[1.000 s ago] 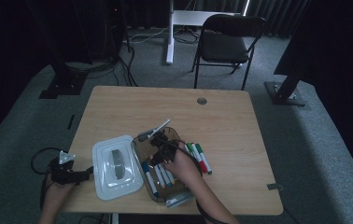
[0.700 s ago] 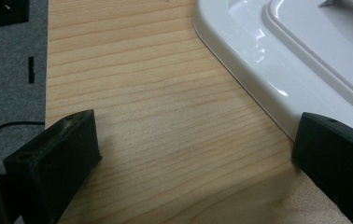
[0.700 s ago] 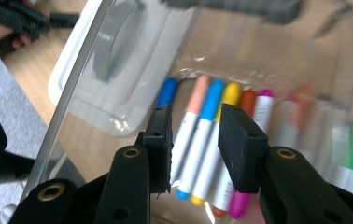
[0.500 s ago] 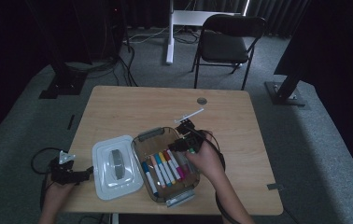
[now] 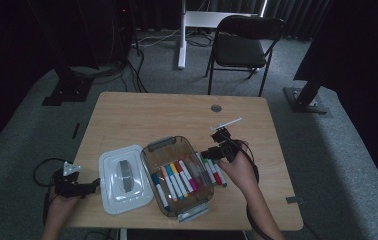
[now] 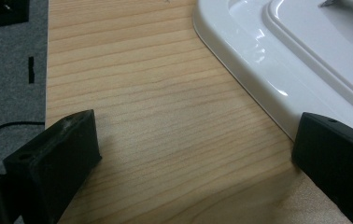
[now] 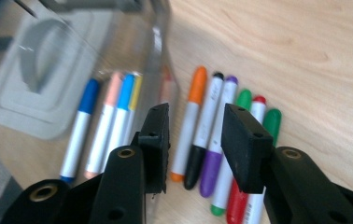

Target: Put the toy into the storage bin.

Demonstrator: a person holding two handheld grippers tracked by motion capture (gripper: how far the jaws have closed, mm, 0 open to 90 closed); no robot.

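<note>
Wooden table, light grain, with a round grommet near its far edge. Grey carpet floor all around. Black folding chair behind the table, beside a white desk leg. Dark stand bases at left and right. Cables trail across the carpet.

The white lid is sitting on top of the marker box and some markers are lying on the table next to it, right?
Not quite. The white lid is off the marker box; the high view shows it flat on the table to the box's left. The markers on the table do lie beside the box.
</note>
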